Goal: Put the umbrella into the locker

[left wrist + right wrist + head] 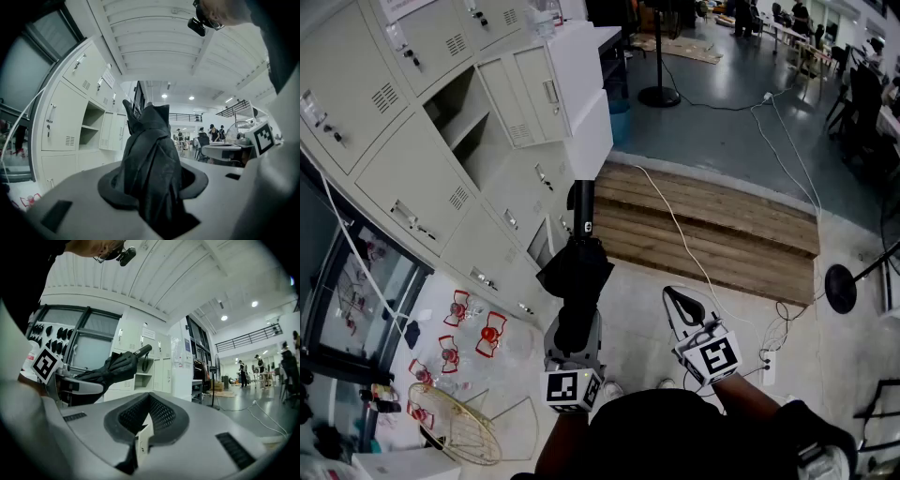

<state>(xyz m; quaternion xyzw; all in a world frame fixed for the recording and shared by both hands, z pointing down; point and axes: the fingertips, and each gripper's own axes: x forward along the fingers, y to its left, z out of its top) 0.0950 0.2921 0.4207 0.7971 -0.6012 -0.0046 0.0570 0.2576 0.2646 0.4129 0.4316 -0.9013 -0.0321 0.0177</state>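
Two grippers, one load. Left gripper [572,330] carries the umbrella [577,272]: black, folded, handle end pointing up and away toward the lockers [412,178]. The grip sits low on the bunched canopy, likely so the handle end can lead into a compartment.

Left gripper view: jaws pinch the fabric [150,159], kept apart only by the thickness of the bundle. Cloth spills over both sides.

One locker has its door [539,94] swung out, and its compartment [461,120] is bare; judged the target. The umbrella is well short of it, in the air above the floor.

Right gripper [684,307] hangs beside the left and carries nothing of the task. Its jaws are pressed together, with a thin pale strip at the seam [142,434] whose nature is unclear. Probably kept free to steady the door or guide the umbrella in.
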